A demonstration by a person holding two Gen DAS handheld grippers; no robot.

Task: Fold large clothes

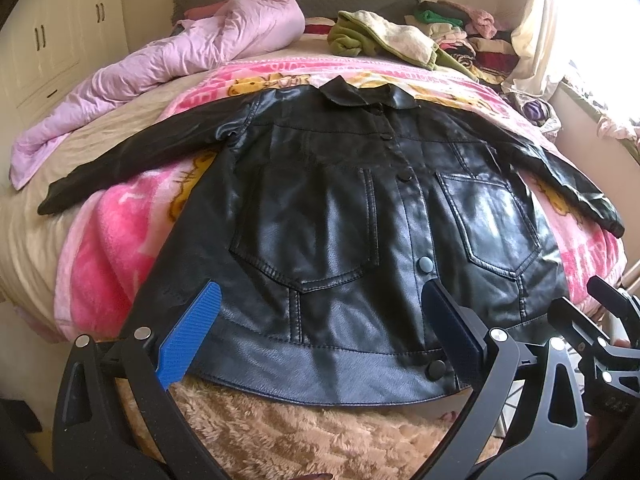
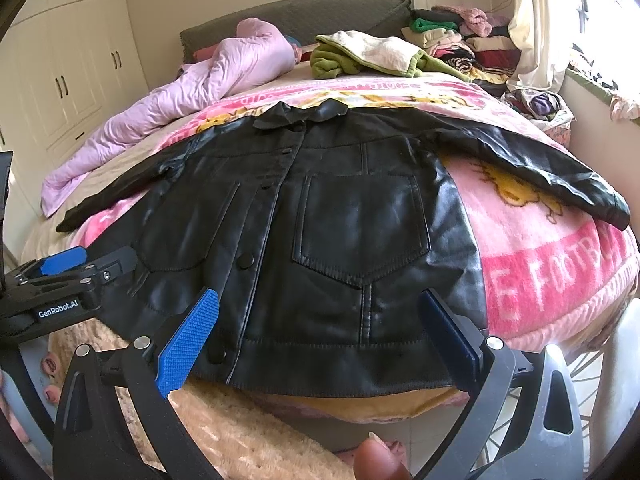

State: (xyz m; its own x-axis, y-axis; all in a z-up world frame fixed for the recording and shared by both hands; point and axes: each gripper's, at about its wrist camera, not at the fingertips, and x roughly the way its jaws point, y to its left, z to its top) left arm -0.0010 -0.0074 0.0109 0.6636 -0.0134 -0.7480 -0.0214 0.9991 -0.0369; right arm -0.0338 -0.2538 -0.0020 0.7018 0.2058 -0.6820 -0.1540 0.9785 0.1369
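Note:
A black leather jacket (image 1: 340, 208) lies flat and front-up on a pink cartoon blanket (image 1: 112, 240), buttoned, collar at the far end, both sleeves spread outward. Its hem hangs at the bed's near edge. My left gripper (image 1: 320, 332) is open just above the hem's left half, its blue fingers (image 1: 190, 336) wide apart and holding nothing. In the right wrist view the same jacket (image 2: 340, 216) fills the middle. My right gripper (image 2: 320, 340) is open over the hem's right half, also empty. The left gripper (image 2: 72, 268) shows at that view's left edge.
A crumpled lilac quilt (image 1: 180, 56) lies at the far left of the bed. A green-and-cream garment (image 1: 380, 36) and stacked clothes (image 1: 460, 36) sit at the far right by the curtain (image 1: 552, 20). A beige fuzzy blanket (image 1: 300, 432) drapes over the near edge. Wardrobe doors (image 1: 52, 40) stand left.

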